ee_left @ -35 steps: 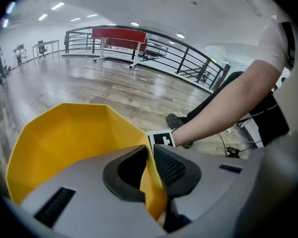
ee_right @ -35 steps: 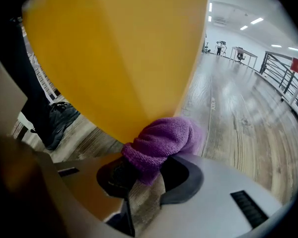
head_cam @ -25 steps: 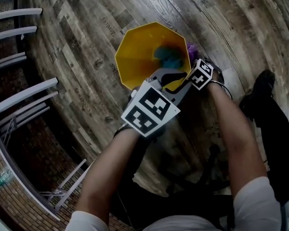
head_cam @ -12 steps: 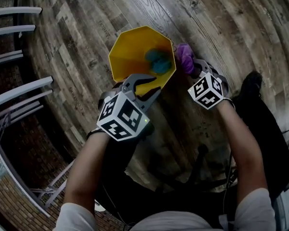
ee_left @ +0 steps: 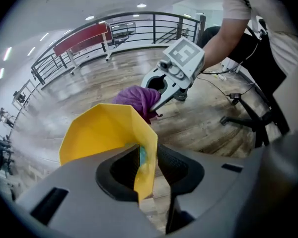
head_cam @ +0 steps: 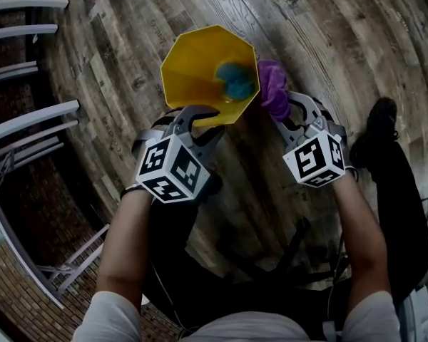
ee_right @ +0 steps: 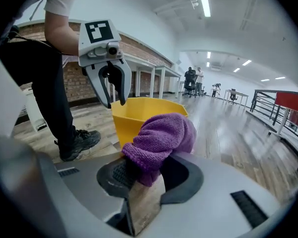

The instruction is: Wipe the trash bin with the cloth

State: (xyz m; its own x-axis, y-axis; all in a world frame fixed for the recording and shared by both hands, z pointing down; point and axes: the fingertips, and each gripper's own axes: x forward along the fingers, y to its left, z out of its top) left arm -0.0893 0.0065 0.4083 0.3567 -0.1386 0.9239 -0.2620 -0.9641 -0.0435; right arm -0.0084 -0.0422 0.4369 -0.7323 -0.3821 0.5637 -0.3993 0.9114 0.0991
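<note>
Railing [head_cam: 36, 111]: white bars along the far left edge, over brick-patterned ground.
Floor [head_cam: 328, 34]: grey-brown wood planks under everything else.
Left gripper [head_cam: 200, 122]: left of centre, pointing steeply down at the near rim of the bin. Its jaws have just been opening and now stand spread, with the bin's yellow wall between them. The pads do not clamp it.
Trash bin [head_cam: 192, 55]: yellow and many-sided with its mouth open upward. It stands on the floor at top centre, just beyond both grippers.
Teal item [head_cam: 235, 80]: a soft-looking lump inside the bin, against its right wall. What it is cannot be told.
Cloth [head_cam: 272, 84]: purple and bunched, outside the bin and just beside its right wall.
Right gripper [head_cam: 284, 111]: right of centre, its jaws pinching the cloth, which bulges out beyond the tips.
Shoe [head_cam: 378, 120]: dark, on the floor at far right, below a dark trouser leg.
</note>
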